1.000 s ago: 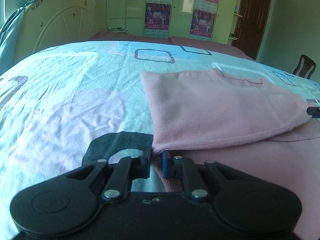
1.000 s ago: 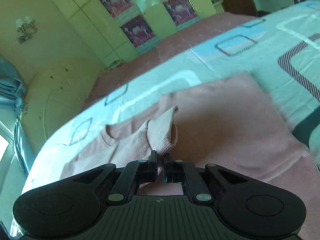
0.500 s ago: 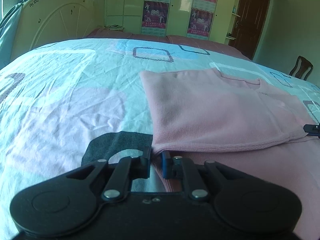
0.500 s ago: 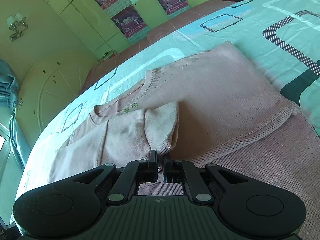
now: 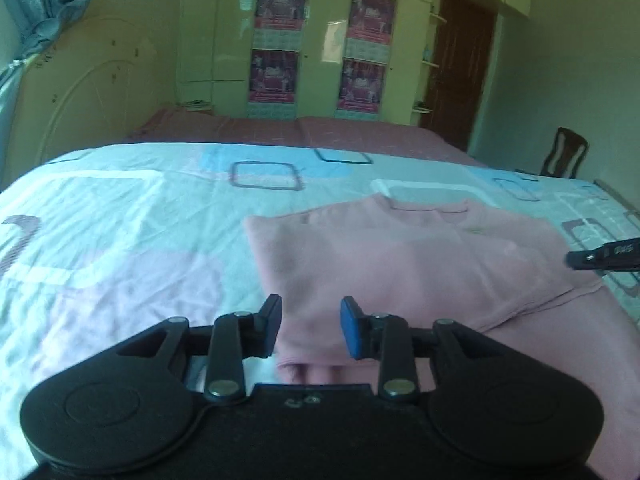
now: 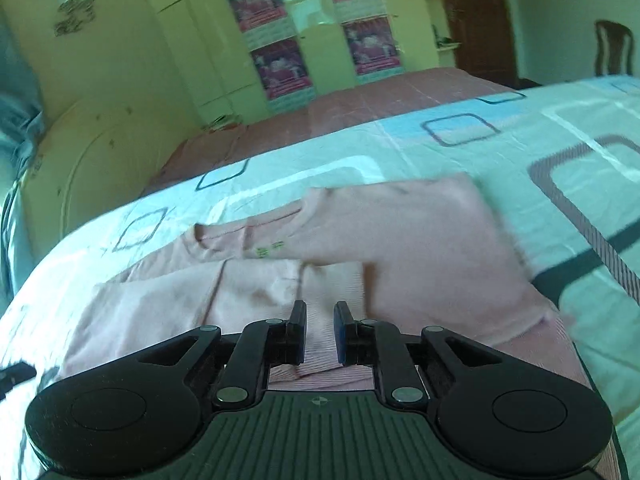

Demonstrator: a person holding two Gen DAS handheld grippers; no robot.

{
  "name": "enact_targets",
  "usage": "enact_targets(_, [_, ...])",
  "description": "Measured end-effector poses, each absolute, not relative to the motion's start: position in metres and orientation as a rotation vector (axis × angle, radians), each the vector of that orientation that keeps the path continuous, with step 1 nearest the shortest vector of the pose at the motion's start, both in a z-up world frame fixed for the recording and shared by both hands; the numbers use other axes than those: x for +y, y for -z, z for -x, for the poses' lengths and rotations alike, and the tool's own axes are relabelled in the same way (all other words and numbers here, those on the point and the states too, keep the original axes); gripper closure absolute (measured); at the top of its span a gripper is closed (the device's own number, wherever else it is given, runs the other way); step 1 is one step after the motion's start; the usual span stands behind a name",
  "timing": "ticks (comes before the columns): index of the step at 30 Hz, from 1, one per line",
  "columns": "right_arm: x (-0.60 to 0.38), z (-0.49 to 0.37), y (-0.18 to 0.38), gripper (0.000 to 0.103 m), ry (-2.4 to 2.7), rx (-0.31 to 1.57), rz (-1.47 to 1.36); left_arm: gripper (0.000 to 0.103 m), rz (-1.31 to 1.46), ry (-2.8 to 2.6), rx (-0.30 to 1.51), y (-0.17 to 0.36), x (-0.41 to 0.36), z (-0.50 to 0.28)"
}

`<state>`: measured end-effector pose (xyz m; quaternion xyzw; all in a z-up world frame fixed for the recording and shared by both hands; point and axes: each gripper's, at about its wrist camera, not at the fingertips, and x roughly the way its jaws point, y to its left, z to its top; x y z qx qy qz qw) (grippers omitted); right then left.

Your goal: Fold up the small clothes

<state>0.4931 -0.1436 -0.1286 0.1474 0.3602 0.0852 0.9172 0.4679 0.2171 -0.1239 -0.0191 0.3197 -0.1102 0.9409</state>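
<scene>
A pink knit sweater lies partly folded on the bed, one side laid over the body. It also shows in the right wrist view, neckline and green label toward the left, a folded sleeve in front. My left gripper is open and empty, raised just above the sweater's near folded edge. My right gripper is open and empty, just above the sleeve cuff. The right gripper's tip shows at the right edge of the left wrist view.
The bed has a pale sheet with blue, pink and dark rectangles. A cream headboard stands at left, wardrobes with posters behind, a brown door and a wooden chair at right.
Both grippers have opened and let go of the sweater. The folded side and the sleeve now lie flat on the body. Both grippers have lifted and drawn back slightly.
</scene>
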Motion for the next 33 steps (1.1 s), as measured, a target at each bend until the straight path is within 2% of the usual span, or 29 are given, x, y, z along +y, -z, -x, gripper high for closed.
enact_targets(5, [-0.110, -0.505, 0.158, 0.091, -0.201, 0.868, -0.178, 0.064, -0.081, 0.200, 0.830, 0.164, 0.174, -0.497])
enact_targets(7, [-0.120, -0.501, 0.162, 0.103, -0.165, 0.872, -0.189, 0.064, -0.036, 0.187, 0.824, 0.168, 0.187, -0.494])
enact_targets(12, [-0.126, -0.505, 0.153, 0.103, -0.197, 0.819, -0.194, 0.066, 0.030, 0.189, 0.813, 0.161, 0.202, -0.512])
enact_targets(17, [-0.139, -0.564, 0.155, 0.103, -0.146, 0.838, -0.213, 0.063, 0.021, 0.209, 0.825, 0.162, 0.206, -0.582])
enact_targets(22, [-0.163, -0.601, 0.172, 0.103, -0.080, 0.874, -0.228, 0.067, 0.044, 0.195, 0.817, 0.171, 0.224, -0.647])
enact_targets(28, [-0.158, -0.594, 0.164, 0.103, -0.091, 0.849, -0.173, 0.065, 0.037, 0.180, 0.791, 0.165, 0.215, -0.639])
enact_targets(29, [-0.151, -0.590, 0.157, 0.097, -0.096, 0.821, -0.180, 0.061, 0.019, 0.204, 0.775, 0.161, 0.204, -0.631])
enact_targets(30, [-0.142, -0.588, 0.153, 0.082, -0.118, 0.806, -0.188, 0.057, -0.003, 0.246, 0.760, 0.157, 0.188, -0.620])
enact_targets(31, [-0.131, -0.587, 0.151, 0.031, -0.159, 0.795, -0.189, 0.054, -0.017, 0.278, 0.753, 0.154, 0.173, -0.613])
enact_targets(32, [-0.115, -0.585, 0.147, 0.018, -0.220, 0.756, -0.180, 0.050, -0.029, 0.299, 0.751, 0.154, 0.158, -0.608])
enact_targets(33, [-0.100, -0.584, 0.145, 0.023, -0.264, 0.738, -0.158, 0.050, -0.037, 0.314, 0.751, 0.155, 0.143, -0.604])
